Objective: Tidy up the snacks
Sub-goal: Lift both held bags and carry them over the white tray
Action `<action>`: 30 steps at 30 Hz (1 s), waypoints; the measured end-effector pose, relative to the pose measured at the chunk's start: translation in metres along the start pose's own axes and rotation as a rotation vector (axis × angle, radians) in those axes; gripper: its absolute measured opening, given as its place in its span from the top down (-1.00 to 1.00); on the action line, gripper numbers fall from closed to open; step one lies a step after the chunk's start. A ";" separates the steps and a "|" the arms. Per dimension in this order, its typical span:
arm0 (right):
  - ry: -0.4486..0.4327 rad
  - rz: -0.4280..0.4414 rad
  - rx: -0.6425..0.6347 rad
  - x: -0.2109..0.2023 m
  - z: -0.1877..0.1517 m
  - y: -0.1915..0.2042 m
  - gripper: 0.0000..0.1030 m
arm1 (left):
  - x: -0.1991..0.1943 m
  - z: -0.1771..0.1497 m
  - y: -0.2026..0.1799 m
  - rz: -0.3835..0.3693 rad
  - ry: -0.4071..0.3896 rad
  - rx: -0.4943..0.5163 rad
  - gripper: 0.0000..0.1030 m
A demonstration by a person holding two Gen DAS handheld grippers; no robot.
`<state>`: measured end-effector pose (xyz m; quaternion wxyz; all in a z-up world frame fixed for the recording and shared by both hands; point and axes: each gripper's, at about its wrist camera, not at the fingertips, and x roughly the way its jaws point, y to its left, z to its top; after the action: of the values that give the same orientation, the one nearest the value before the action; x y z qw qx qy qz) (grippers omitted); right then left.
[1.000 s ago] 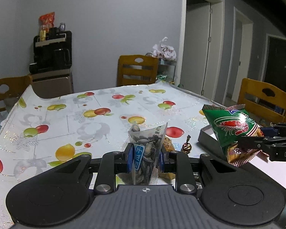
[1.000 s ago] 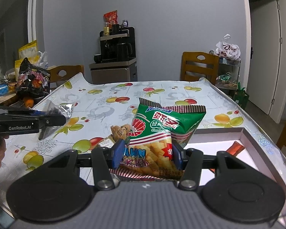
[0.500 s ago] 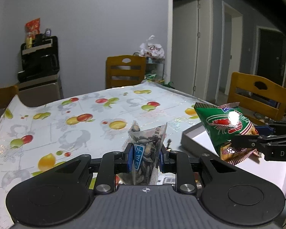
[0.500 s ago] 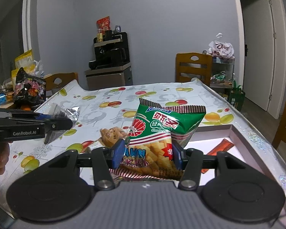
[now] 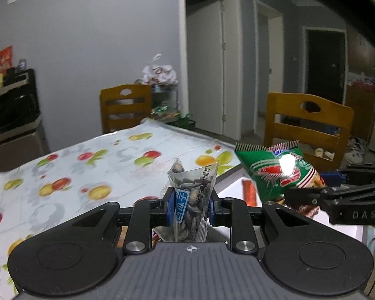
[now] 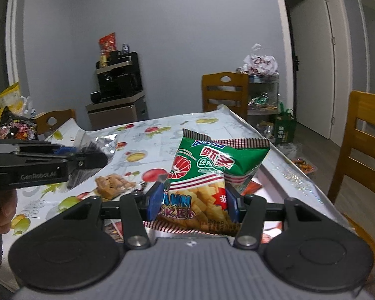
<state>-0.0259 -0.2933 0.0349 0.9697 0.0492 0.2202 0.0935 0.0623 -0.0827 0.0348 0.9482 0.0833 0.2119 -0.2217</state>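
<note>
My left gripper [image 5: 190, 207] is shut on a clear packet of sunflower seeds [image 5: 191, 200] and holds it above the table. My right gripper [image 6: 193, 203] is shut on a green prawn cracker bag [image 6: 210, 175], held above the open grey box [image 6: 287, 175]. The same bag [image 5: 277, 172] shows in the left wrist view at the right, over the box [image 5: 230, 185]. The left gripper with its packet [image 6: 95, 150] shows at the left of the right wrist view. A red snack stick [image 5: 248, 191] lies in the box.
A fruit-print cloth covers the table [image 5: 87, 165]. A peanut brittle packet [image 6: 113, 183] lies on it. Wooden chairs stand at the far end [image 5: 125, 110] and the right side [image 5: 307, 127]. Snack bags [image 6: 15, 125] are piled at the left.
Both grippers have risen and swung to the right with their packets held. The box and its red stick have come into the left wrist view.
</note>
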 end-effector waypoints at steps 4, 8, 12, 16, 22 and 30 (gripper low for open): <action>0.018 -0.022 0.023 0.001 -0.002 -0.016 0.00 | 0.020 0.007 -0.018 -0.012 0.005 0.037 0.48; 0.031 -0.038 0.023 0.005 -0.005 -0.028 0.00 | 0.037 0.011 -0.029 -0.013 0.009 0.053 0.48; 0.058 -0.043 -0.005 0.016 -0.005 -0.032 0.00 | 0.057 0.013 -0.037 -0.011 0.030 0.057 0.48; 0.098 -0.073 -0.013 0.032 -0.004 -0.037 0.00 | 0.076 0.011 -0.045 -0.015 0.067 0.063 0.48; 0.119 -0.092 -0.072 0.052 -0.002 -0.035 0.00 | 0.100 0.005 -0.052 -0.010 0.114 0.074 0.48; 0.118 -0.119 -0.140 0.069 -0.006 -0.030 -0.01 | 0.113 0.000 -0.055 -0.004 0.135 0.068 0.47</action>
<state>0.0375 -0.3081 -0.0030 0.9599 -0.0375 0.2725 0.0535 0.1295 -0.1749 -0.0180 0.9280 0.1297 0.2678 -0.2243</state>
